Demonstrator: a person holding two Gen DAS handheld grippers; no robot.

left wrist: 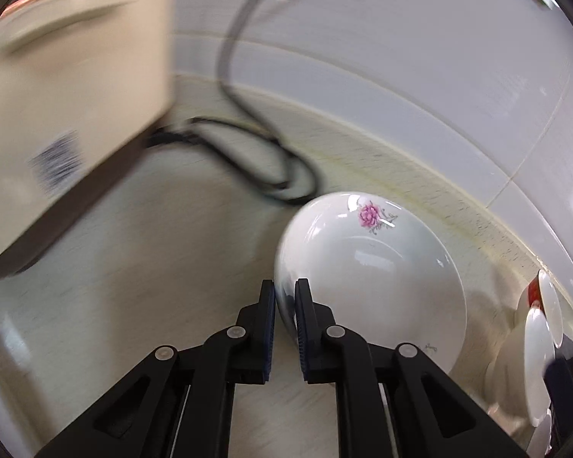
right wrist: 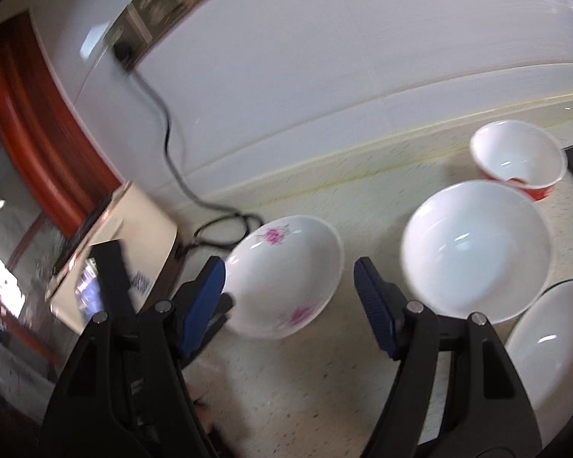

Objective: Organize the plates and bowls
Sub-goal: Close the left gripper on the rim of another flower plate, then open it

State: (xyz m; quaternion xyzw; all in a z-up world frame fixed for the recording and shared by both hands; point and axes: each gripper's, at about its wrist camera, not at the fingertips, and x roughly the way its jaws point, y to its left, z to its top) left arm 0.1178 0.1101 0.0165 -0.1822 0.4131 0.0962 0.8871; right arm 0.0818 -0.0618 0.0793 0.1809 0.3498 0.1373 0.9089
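Note:
A white bowl with pink flowers (left wrist: pixel 370 271) is held tilted above the counter; my left gripper (left wrist: pixel 285 297) is shut on its near rim. It also shows in the right wrist view (right wrist: pixel 282 274), with the left gripper (right wrist: pixel 221 305) clamped on its left edge. My right gripper (right wrist: pixel 290 278) is open and empty, its fingers either side of that bowl and nearer the camera. A plain white bowl (right wrist: pixel 477 248), a red-and-white bowl (right wrist: pixel 519 158) behind it and a white plate (right wrist: pixel 550 355) stand at the right.
A cream appliance (left wrist: pixel 68 114) with a dark base stands at the left, its black cable (left wrist: pixel 271 168) coiled on the speckled counter (left wrist: pixel 152 286) by the white tiled wall. Stacked white dishes (left wrist: pixel 538 347) sit at the far right. A red wooden frame (right wrist: pixel 30 122) is at the left.

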